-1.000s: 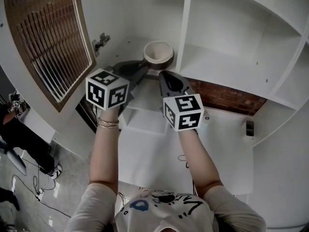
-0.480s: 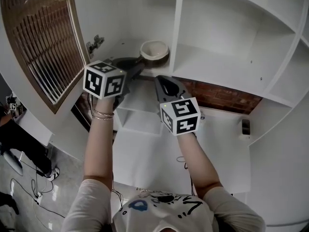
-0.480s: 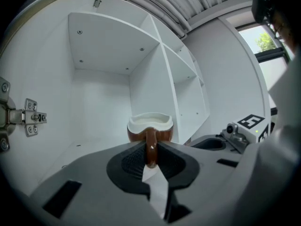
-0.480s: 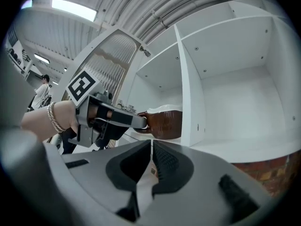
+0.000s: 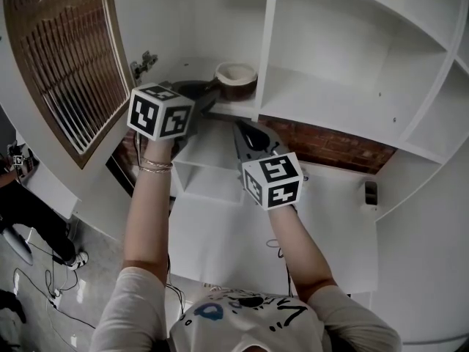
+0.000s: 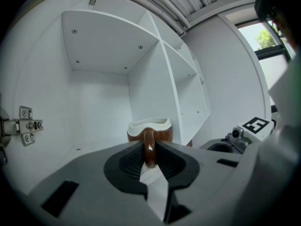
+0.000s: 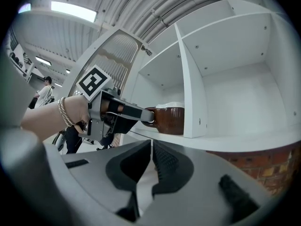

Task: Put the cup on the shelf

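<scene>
The cup (image 5: 236, 80), brown outside with a pale rim and inside, stands upright on the white shelf (image 5: 233, 111) in the left compartment, near the front edge and just beside the upright divider (image 5: 269, 46). The left hand-held gripper (image 5: 209, 98) reaches in level with it. In its own view its jaws are clenched on the cup's brown loop handle, which stands upright between the two dark pads with the cup body (image 6: 149, 127) right behind. The right gripper view shows the same grasp from the side: the left hand-held gripper (image 7: 145, 113) pinches the handle while the cup (image 7: 170, 119) sits with its base on the shelf board (image 7: 235, 143) (its far edge is hidden behind the divider's front edge, so whether they touch cannot be told). The right hand-held gripper (image 5: 242, 130) hangs lower, below the shelf's front edge and well apart from the cup. Its jaws (image 7: 151, 149) are drawn together to a thin slit with nothing between them. A slatted cabinet door (image 5: 66, 64) stands open at the left, its hinge (image 6: 22, 125) on the compartment's side wall. Bracelets (image 5: 154, 166) circle the left wrist, and a strip of brick (image 5: 337, 146) shows beneath the shelf to the right.
</scene>
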Available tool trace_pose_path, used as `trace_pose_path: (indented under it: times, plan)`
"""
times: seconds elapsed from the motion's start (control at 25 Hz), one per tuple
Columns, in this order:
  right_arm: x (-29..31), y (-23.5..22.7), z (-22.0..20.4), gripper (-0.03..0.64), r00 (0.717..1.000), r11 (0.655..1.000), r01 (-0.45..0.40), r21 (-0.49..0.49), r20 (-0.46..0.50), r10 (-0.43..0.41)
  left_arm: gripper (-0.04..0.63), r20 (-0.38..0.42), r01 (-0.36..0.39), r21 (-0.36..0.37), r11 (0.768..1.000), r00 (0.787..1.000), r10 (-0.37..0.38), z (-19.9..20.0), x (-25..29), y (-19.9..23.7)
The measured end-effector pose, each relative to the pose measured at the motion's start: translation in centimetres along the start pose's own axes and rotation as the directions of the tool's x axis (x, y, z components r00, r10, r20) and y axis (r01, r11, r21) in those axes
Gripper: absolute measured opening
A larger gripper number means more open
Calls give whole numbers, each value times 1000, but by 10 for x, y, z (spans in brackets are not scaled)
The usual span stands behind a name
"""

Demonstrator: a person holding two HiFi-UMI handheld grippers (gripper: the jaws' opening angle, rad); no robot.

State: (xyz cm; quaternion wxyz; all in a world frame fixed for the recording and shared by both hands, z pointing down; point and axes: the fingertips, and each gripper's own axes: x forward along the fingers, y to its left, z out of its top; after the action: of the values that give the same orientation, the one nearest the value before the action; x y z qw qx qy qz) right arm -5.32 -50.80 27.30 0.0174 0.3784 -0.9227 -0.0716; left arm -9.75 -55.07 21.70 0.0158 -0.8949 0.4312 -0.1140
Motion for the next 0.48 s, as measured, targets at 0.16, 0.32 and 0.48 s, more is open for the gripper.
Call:
trace_pose_path:
  times: [0.16, 0.32, 0.48]
  plan:
    - [-3, 6, 0, 29, 1000, 1000, -26, 12, 8, 26, 66, 35, -19, 26, 999, 999, 19, 3, 1, -3]
    - [-6, 6, -1, 29, 1000, 1000, -27, 9, 8, 27, 75, 142, -64, 29, 998, 988, 59, 15, -10, 0]
    - [-9, 0, -4, 29, 1000, 1000, -11, 12, 1, 11, 77, 190, -77, 47, 996, 979, 67, 23, -24, -4]
